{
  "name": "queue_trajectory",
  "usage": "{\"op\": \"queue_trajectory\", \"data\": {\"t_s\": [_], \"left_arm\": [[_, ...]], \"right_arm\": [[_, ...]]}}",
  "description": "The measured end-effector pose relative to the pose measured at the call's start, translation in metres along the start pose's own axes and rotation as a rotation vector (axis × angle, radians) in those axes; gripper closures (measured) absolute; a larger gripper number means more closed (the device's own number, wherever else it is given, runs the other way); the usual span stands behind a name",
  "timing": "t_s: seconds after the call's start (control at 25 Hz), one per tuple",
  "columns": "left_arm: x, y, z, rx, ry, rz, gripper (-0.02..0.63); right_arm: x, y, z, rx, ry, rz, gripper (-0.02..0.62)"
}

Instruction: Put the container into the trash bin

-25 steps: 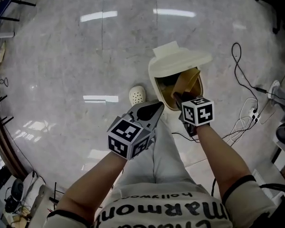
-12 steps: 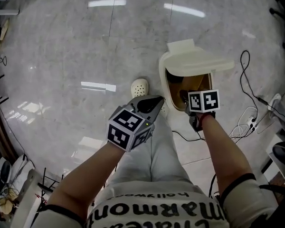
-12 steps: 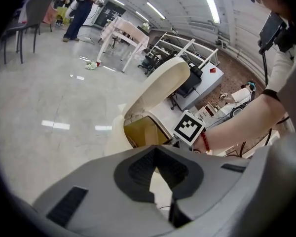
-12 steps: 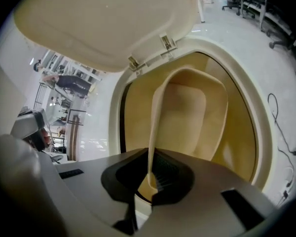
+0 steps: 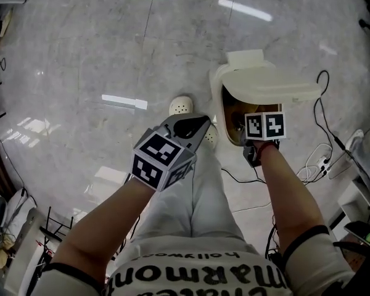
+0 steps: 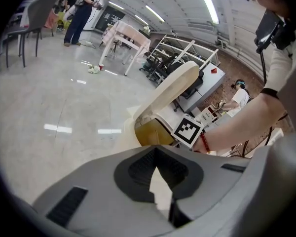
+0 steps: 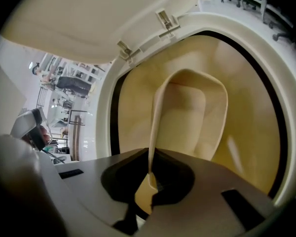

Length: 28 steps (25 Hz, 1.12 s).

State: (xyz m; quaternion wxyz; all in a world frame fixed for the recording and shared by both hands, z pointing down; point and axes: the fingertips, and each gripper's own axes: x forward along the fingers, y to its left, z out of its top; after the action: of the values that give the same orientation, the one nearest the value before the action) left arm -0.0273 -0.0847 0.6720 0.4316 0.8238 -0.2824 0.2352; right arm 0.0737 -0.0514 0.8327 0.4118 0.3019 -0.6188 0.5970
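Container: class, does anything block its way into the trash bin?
Nothing visible does. The lid stands raised, and the container, pinched by its rim in the right tongs, hangs in the trash bin's open mouth.

The head view is bright and evenly lit from above. Ceiling strips mirror as white glare bars on the polished floor point(image 5: 80, 60), and straight lines bow toward the picture's edges. In the left gripper view the ceiling lights point(image 6: 207, 4) blow out to white, the corners fall to black, and the left claw point(image 6: 157, 154), nearest the lens, is soft. The right gripper view glows warm yellow inside the trash bin point(image 7: 246, 112), with the lid point(image 7: 89, 19) paler above. The right claw point(image 7: 151, 154) is blurred and the rim is vignetted black.
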Motion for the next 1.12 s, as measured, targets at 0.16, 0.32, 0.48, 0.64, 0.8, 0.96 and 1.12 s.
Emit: {"op": "queue_trajectory", "data": {"t_s": [0.16,0.32,0.48,0.64,0.8,0.96,1.12], "left_arm": [[-0.001,-0.004,-0.003,-0.008,-0.013,-0.009,0.615],[-0.005,-0.003,-0.011,-0.02,-0.006,-0.014,0.615],[-0.007,-0.005,-0.012,-0.02,-0.001,-0.014,0.614],[-0.005,-0.011,-0.007,-0.017,-0.008,-0.023,0.615],[-0.007,-0.017,0.001,-0.001,-0.019,-0.019,0.614],[-0.012,-0.031,0.005,0.015,-0.008,-0.023,0.614],[-0.017,-0.055,0.013,0.007,-0.018,-0.045,0.614]], "right_arm": [[0.005,-0.004,0.001,0.006,0.006,-0.014,0.589],[0.007,-0.005,0.004,0.035,-0.016,-0.026,0.589],[0.003,-0.009,0.007,0.042,-0.047,-0.053,0.576],[-0.002,-0.015,0.012,0.094,-0.082,-0.043,0.518],[-0.011,-0.021,0.015,0.12,-0.118,-0.064,0.518],[-0.031,-0.018,0.013,0.143,-0.171,-0.044,0.518],[-0.065,0.007,0.019,0.142,-0.267,0.061,0.502]]}}
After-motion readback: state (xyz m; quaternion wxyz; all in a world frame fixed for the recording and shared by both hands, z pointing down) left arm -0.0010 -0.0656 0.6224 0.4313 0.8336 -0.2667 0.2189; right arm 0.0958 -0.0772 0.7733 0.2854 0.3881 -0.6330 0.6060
